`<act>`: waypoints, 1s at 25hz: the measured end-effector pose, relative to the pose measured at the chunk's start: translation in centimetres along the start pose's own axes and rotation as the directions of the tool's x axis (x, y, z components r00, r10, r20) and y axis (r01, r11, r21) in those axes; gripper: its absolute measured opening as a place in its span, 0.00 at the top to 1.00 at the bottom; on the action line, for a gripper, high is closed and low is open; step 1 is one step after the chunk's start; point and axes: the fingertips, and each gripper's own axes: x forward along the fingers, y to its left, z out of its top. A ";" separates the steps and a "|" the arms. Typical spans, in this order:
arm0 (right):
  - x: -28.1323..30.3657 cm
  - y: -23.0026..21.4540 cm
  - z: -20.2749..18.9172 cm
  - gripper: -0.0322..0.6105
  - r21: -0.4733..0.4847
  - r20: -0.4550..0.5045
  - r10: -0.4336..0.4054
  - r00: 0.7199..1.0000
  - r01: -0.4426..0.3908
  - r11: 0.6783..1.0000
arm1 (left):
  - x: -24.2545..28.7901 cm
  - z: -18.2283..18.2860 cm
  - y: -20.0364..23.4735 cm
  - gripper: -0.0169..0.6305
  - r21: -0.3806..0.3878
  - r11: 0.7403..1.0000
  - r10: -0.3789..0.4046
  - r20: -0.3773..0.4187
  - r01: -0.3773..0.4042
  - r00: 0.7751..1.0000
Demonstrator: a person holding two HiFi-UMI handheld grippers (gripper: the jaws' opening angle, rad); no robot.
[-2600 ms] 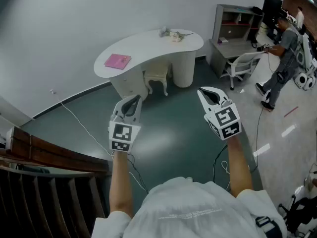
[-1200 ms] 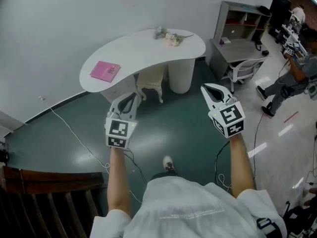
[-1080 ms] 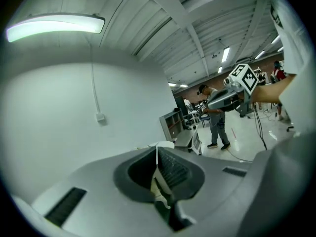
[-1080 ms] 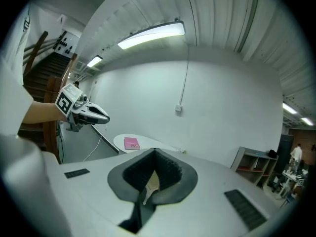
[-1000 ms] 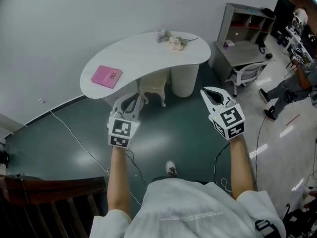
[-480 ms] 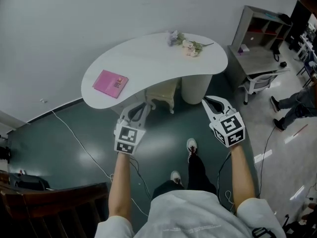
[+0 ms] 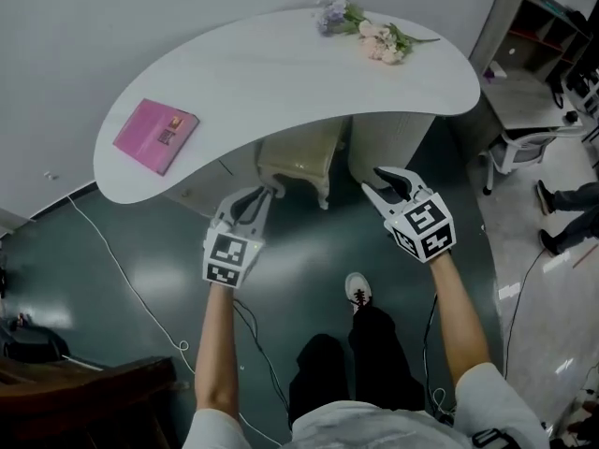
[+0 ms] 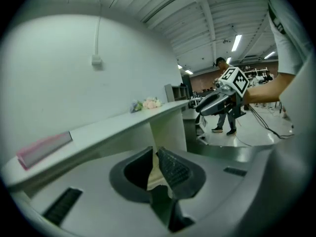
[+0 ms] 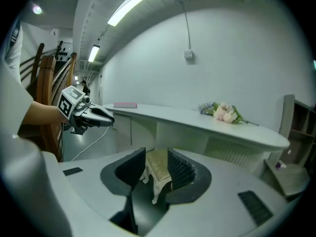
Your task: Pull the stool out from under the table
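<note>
A cream stool point(image 7: 298, 157) with carved legs stands tucked under the white curved table point(image 7: 281, 64). My left gripper point(image 7: 270, 190) hangs just in front of the stool's left corner, shut and empty. In the left gripper view only a sliver of the stool point(image 8: 153, 175) shows past the shut left gripper point(image 8: 154, 154). My right gripper point(image 7: 372, 180) is off the stool's right side, apart from it. Its jaws have just been opening, with nothing between them. The right gripper view frames the stool point(image 9: 159, 168) farther off, beyond the open right gripper point(image 9: 157, 158).
A pink book point(image 7: 154, 137) and a bunch of flowers point(image 7: 370, 31) lie on the table. The table's round pedestal point(image 7: 388, 148) is right of the stool. A cable point(image 7: 140, 269) runs over the dark floor. A white chair point(image 7: 524, 143) and grey desk stand at right.
The person has walked up to the table. Both grippers have dropped and closed in on the stool. The right jaws have parted; the left stay shut.
</note>
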 end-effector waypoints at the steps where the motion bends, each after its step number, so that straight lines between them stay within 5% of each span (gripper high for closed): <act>1: 2.1 -0.4 -2.2 0.73 -0.005 0.004 0.008 1.000 -0.008 1.000 | 1.7 -2.6 0.2 0.94 -0.004 1.000 0.008 -0.005 -0.008 1.000; 3: 5.8 -1.2 -6.8 0.68 -0.010 0.011 0.021 1.000 -0.021 1.000 | 4.9 -7.6 0.3 0.94 -0.026 0.999 0.024 -0.008 -0.024 1.000; 5: 9.1 -1.6 -11.2 0.64 0.003 0.014 0.035 0.999 -0.035 0.999 | 7.6 -12.5 0.1 0.77 -0.058 0.997 0.042 -0.010 -0.042 0.999; 12: 19.0 0.1 -23.8 0.53 0.090 -0.008 0.099 0.995 -0.098 0.991 | 12.8 -25.0 -1.4 0.75 -0.144 0.983 0.113 -0.033 -0.116 0.993; 17: 25.9 1.0 -28.3 0.47 0.117 -0.070 0.112 0.991 -0.104 0.988 | 12.9 -29.3 -2.2 0.75 -0.140 0.983 0.106 -0.068 -0.115 0.992; 25: 33.5 -0.6 -31.3 0.46 0.087 -0.148 0.000 0.989 0.013 0.996 | 13.3 -32.0 -0.3 0.75 -0.158 0.980 0.106 -0.096 -0.121 0.990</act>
